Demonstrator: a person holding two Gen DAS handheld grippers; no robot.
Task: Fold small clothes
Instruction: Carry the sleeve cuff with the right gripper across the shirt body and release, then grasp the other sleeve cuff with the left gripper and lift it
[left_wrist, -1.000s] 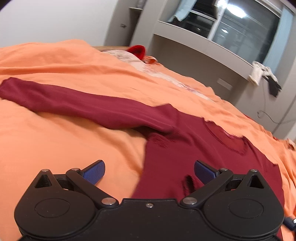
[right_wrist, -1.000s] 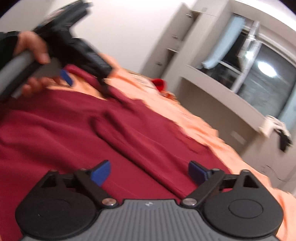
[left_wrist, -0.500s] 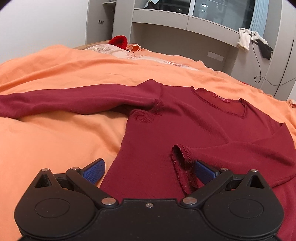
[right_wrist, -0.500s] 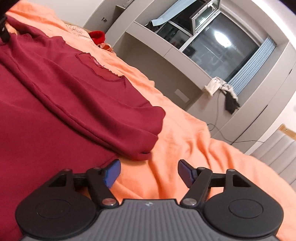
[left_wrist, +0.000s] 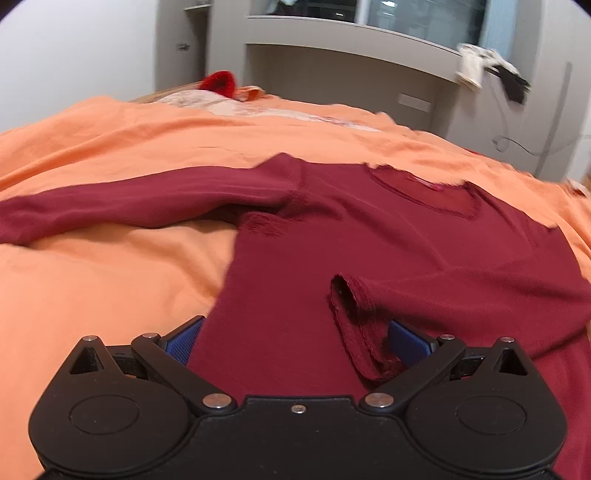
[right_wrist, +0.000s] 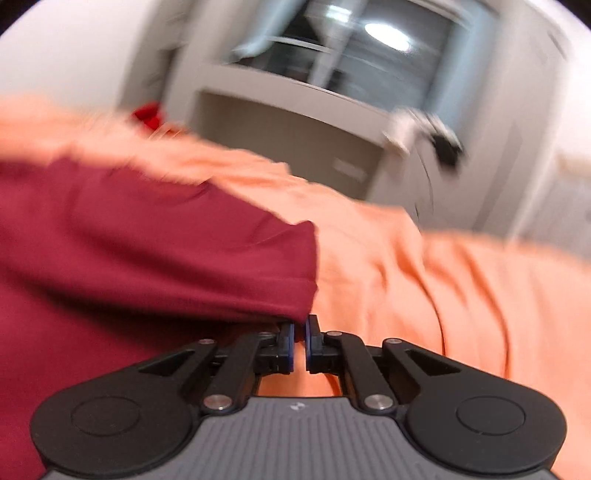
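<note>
maroon long-sleeve top (left_wrist: 369, 236) lies flat on orange bedsheet (left_wrist: 92, 288), one sleeve folded across the front. left gripper (left_wrist: 295, 343) spread wide over its hem, gripping nothing. right gripper (right_wrist: 299, 343) pinched closed at the top's folded edge; a hold can't be confirmed. neck label unreadable.

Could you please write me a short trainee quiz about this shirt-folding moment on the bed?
1. True or false: one long sleeve of the dark red knit shirt lies folded across its body.
2. What does the shirt lie on? A) orange bedsheet B) wooden floor C) grey desk
3. How do the left gripper and the right gripper differ?

Key: 1 true; 2 A; 3 the left gripper is open over the shirt's lower edge, the right gripper is shut at the shirt's side edge.
</note>
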